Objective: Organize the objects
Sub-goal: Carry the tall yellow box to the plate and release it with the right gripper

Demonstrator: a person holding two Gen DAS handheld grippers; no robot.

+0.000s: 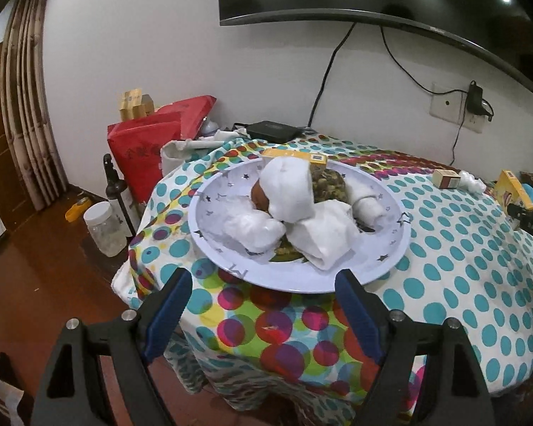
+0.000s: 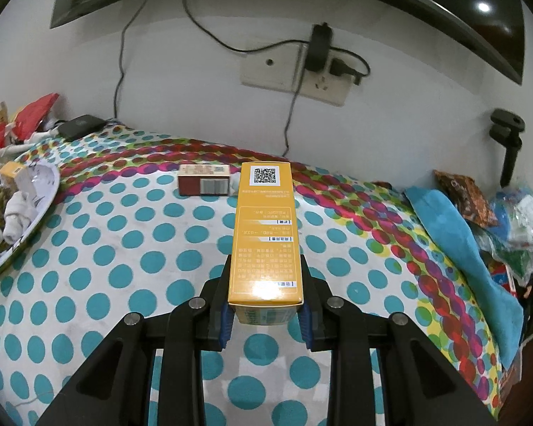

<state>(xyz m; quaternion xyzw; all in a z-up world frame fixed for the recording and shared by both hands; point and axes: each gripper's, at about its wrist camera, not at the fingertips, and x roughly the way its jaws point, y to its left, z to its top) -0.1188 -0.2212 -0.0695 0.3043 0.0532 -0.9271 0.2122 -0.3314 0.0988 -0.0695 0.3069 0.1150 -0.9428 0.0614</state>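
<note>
R gripper (image 2: 265, 305) at 6 o'clock in the right wrist view, jaws clenched on the near end of the yellow box (image 2: 264, 234); box held long-axis fwd, QR end far, lifted off the dotted tablecloth (image 2: 106, 284). Beyond it at 12 o'clock, small red-brown box (image 2: 204, 179) lying on the cloth, apart from the yellow one. Tray (image 2: 35, 227) at 9 o'clock, well left.

L gripper (image 1: 263, 305) at 6 o'clock in the left wrist view, jaws released, nothing between them, near the tray's (image 1: 209, 209) near rim. Tray piled w/ white cloth bundles (image 1: 291, 191); another yellow box (image 1: 295, 158) at its far edge, 12 o'clock.

Step, prob: carry the held box over to the tray w/ the rest. To do it well: keep grip firm, box level, swing toward 9 o'clock clear of the small box, lower onto a bare bit of tray or beside the pile, not on the bundles (may slide), then let go. L could steady the rim.
</note>
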